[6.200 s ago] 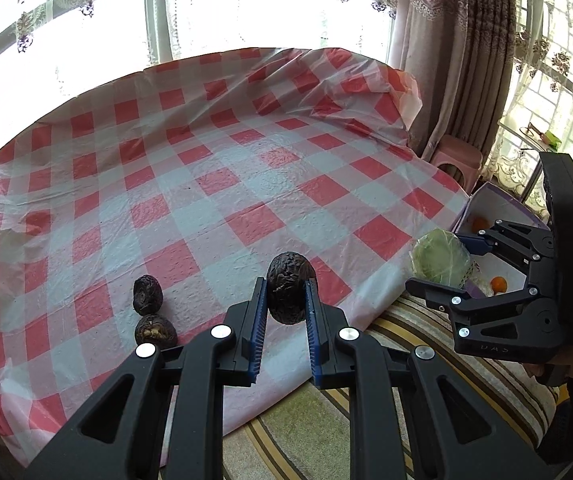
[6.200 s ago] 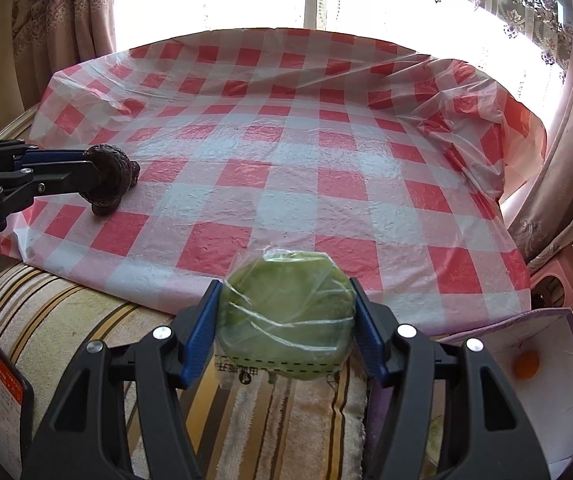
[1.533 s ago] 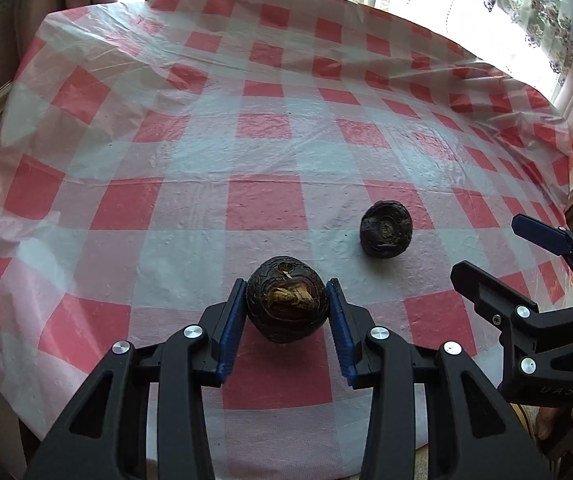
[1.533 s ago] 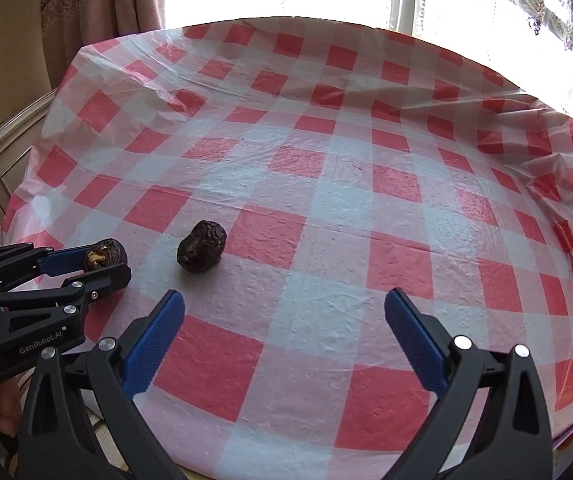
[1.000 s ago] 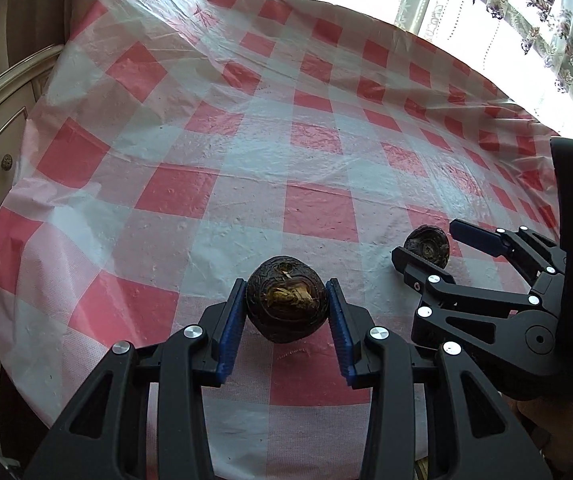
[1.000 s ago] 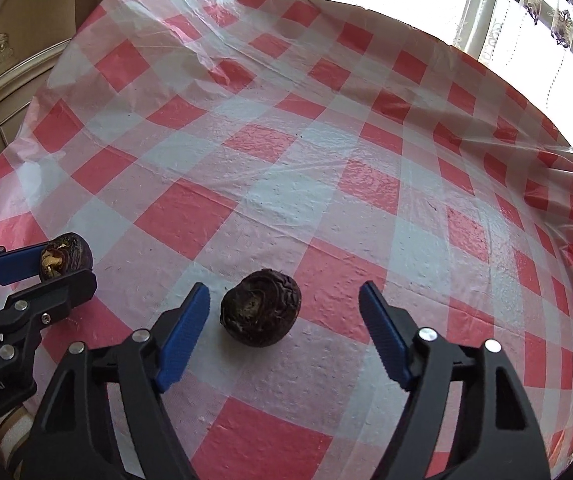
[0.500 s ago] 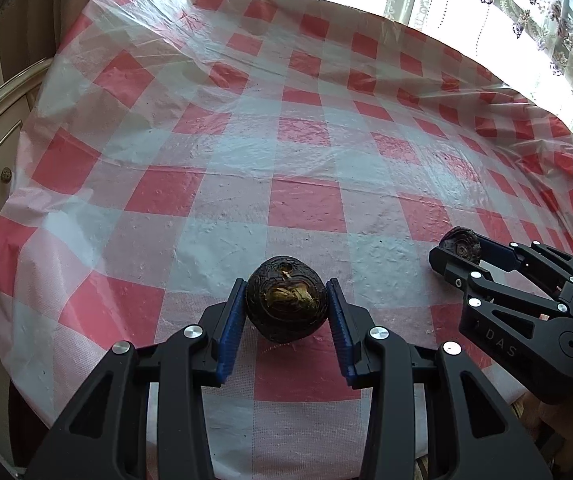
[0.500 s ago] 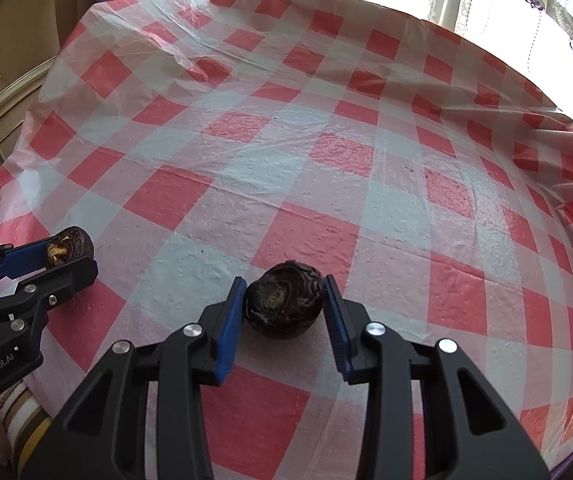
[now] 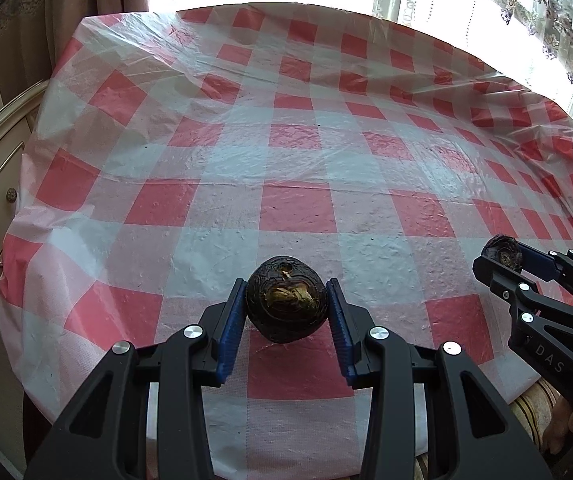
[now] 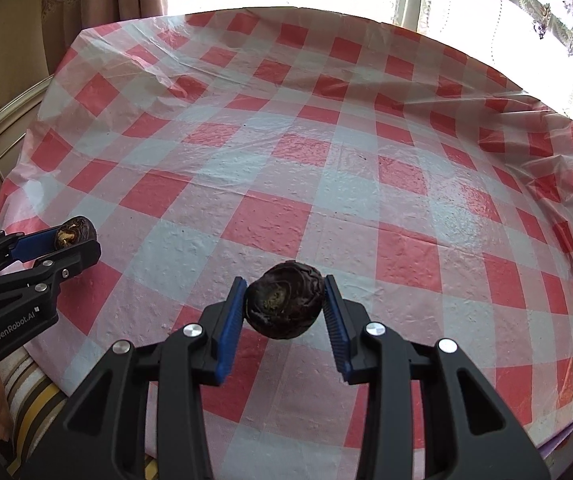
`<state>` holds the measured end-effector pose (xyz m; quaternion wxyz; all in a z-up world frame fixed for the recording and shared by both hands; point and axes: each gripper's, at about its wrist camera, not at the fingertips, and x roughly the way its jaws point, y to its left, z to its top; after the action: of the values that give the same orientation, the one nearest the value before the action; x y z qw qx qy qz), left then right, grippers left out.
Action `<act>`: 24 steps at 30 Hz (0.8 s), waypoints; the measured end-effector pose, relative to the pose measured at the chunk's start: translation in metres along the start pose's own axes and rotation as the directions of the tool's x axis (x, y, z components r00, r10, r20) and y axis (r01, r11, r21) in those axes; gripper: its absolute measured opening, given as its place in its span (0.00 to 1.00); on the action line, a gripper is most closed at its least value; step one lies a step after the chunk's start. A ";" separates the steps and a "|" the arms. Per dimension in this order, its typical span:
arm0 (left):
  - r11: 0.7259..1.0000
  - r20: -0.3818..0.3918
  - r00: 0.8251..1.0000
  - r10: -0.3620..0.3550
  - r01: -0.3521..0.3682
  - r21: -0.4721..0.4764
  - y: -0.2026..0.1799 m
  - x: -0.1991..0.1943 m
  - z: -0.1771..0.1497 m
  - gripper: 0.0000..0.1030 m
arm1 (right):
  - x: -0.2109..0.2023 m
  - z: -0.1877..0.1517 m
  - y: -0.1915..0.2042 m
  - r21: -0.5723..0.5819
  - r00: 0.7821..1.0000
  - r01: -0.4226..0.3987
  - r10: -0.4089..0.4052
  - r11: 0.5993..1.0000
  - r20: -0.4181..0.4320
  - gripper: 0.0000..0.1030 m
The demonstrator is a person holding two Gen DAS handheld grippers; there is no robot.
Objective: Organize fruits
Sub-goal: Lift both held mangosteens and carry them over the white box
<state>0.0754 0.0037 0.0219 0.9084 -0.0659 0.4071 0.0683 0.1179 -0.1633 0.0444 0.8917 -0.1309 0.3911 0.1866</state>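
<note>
Bench under red-and-white checked plastic cloth (image 9: pixel 294 168) is carrying nothing else. Left tool (image 9: pixel 286 312) is pinching a dark wrinkled fruit with a split top (image 9: pixel 286 304) above the near edge. Right tool (image 10: pixel 284 308) is pinching a second dark wrinkled fruit (image 10: pixel 284 300) alongside.

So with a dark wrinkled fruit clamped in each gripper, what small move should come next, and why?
Probably lift both a little and carry them off toward wherever the fruits are collected. The left gripper is shut on its dark wrinkled fruit, the right gripper on the other fruit, and no loose fruit shows on the checked tablecloth. No container is in view, so direction is unclear.
</note>
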 end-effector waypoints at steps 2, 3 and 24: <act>1.000 0.004 1.000 0.002 -0.002 0.006 -0.001 -0.001 0.000 0.37 | -0.003 -0.003 -0.002 0.005 1.000 0.003 -0.003 1.000 0.001 0.38; 1.000 0.006 1.000 0.003 -0.003 0.010 -0.002 -0.002 -0.001 0.37 | -0.004 -0.004 -0.003 0.008 1.000 0.004 -0.004 1.000 0.002 0.38; 0.993 0.031 0.999 -0.021 0.018 0.115 -0.027 -0.017 -0.005 0.37 | -0.033 -0.033 -0.020 0.045 1.000 0.013 -0.013 0.999 0.008 0.38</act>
<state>0.0653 -0.0252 0.0332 0.9178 -0.0166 0.3950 0.0370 0.0842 -0.2010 0.0494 0.8972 -0.1125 0.3908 0.1725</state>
